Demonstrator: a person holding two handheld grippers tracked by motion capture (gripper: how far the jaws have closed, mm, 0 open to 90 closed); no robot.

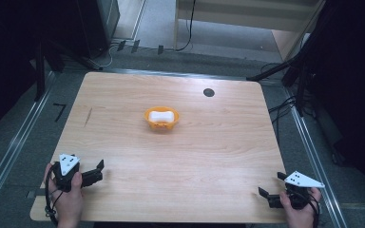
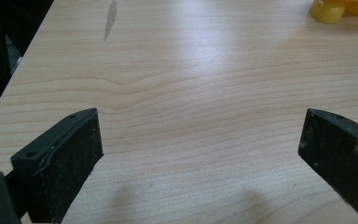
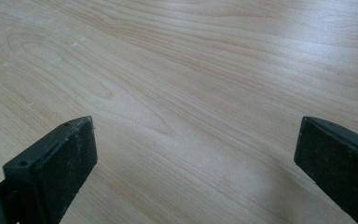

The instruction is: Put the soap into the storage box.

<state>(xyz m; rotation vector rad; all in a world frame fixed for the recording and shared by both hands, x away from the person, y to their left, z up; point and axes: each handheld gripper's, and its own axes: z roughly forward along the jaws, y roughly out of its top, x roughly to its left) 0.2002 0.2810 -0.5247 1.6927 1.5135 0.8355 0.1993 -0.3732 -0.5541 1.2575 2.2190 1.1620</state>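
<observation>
Wood-grain table (image 1: pixel 180 156) is sitting on grey floor amid dark stands. Left gripper (image 1: pixel 97 172), at 8 o'clock, is gaping wide, empty. Orange bowl (image 1: pixel 161 118) is lying centre – white contents indistinct; the left gripper view is cropping it. Right gripper (image 1: pixel 272 186), at 4 o'clock, is gaping wide, empty.

- Your left gripper (image 1: pixel 96 172): a black body topped by a white three-cornered plate (image 1: pixel 69 163) marked with small dark dots.
- A thin black cable (image 1: pixel 52 209) trails from it beside your left hand (image 1: pixel 66 199).
- Your right gripper (image 1: pixel 269 186): the same black body, with its own white dotted plate (image 1: pixel 303 179), and dark cable looped at your right hand (image 1: pixel 302 211).
- Left gripper view: two black, blocky jaws with rough, matte inner pads (image 2: pixel 77 158); small screw holes (image 2: pixel 30 154) show on the near jaw's top.
- Right gripper view: matching black jaws, a screw hole (image 3: pixel 22 164) on top, faint pale specks on the pads (image 3: pixel 58 179).
</observation>
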